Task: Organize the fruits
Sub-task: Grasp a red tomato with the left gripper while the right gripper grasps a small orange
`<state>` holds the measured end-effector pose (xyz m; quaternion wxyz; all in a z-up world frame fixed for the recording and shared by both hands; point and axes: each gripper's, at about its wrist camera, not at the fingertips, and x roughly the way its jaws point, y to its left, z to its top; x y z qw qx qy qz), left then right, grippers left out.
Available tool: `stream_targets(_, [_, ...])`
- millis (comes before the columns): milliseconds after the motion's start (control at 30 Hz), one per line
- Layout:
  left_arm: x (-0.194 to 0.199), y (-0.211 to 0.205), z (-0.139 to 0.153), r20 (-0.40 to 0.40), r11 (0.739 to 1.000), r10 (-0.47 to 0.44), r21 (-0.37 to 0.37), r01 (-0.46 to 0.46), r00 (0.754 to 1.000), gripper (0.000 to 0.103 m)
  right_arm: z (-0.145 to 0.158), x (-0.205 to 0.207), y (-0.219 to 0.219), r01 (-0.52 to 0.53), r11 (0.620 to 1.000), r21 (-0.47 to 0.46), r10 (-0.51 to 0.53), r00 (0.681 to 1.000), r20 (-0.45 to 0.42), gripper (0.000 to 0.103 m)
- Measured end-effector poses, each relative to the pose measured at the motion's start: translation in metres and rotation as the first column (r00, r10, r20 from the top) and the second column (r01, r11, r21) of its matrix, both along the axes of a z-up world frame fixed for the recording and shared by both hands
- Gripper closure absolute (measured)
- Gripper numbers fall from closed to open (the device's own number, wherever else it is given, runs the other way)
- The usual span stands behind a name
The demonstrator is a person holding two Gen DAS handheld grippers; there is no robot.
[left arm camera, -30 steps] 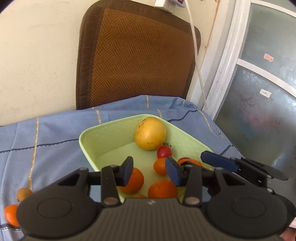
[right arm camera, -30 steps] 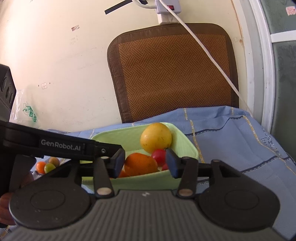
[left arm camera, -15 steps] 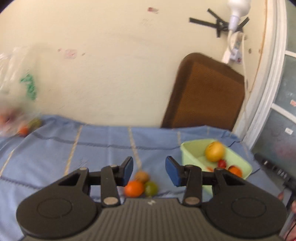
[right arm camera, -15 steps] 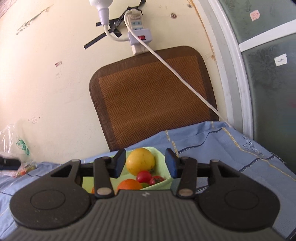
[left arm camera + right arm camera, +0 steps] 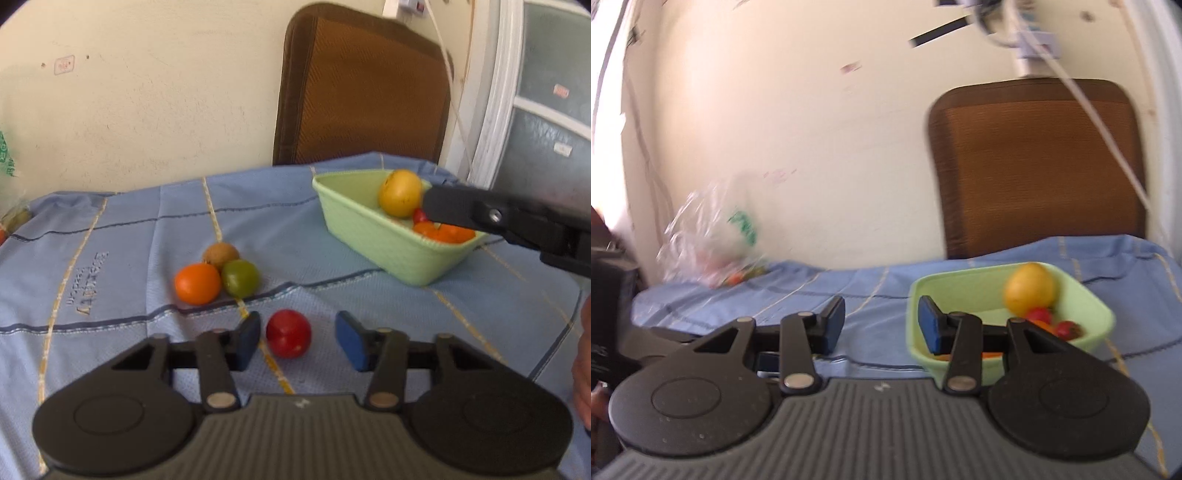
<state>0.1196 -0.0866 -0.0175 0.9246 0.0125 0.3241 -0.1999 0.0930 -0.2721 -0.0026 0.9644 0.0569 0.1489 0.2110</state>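
Note:
My left gripper hangs low over the blue cloth. A red tomato lies between its blue pads; the jaws are closing and neither pad presses on it. Just beyond sit an orange, a green fruit and a brown fruit, touching each other. The green basket to the right holds a yellow fruit, oranges and small red tomatoes. My right gripper is open and empty, left of the basket; one of its fingers reaches over the basket rim.
A brown chair back stands against the cream wall behind the table. A clear plastic bag with produce lies at the far left by the wall. A glass door frame borders the right side. A hand shows at the right edge.
My left gripper swung from above the basket out to the left and down to the loose fruits. The right gripper pulled back from the basket, turned left, and its jaws narrowed a little.

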Motion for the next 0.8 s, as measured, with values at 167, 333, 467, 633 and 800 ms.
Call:
stream_targets(167, [-0.012,0.029,0.005,0.033,0.999,0.038,-0.021,-0.038,0.999,0.076,-0.001,0.027,0.038,-0.099,0.994,-0.047,0.096,0.993,-0.062,0.056])
stream_targets(333, [-0.02,0.075,0.009,0.049,0.99,0.135,-0.037,-0.133,0.99,0.076,-0.011,0.043,0.077,-0.169,0.976,-0.138,0.157,0.983,-0.098,0.056])
stream_targets(467, [-0.015,0.096,0.003,0.023,0.981,0.183,-0.064,-0.181,0.983,0.076,-0.016,0.046,0.102,-0.202,0.953,-0.226,0.185,0.978,-0.094,0.057])
stream_targets(633, [-0.018,0.106,0.006,0.037,0.971,0.215,-0.117,-0.209,0.976,0.076,-0.019,0.051,0.129,-0.24,0.898,-0.368,0.226,0.971,-0.083,0.06])
stream_targets(800, [-0.026,0.116,0.006,0.05,0.963,0.248,-0.126,-0.24,0.968,0.076,-0.028,0.058,0.141,-0.232,0.822,-0.521,0.226,0.971,-0.076,0.066])
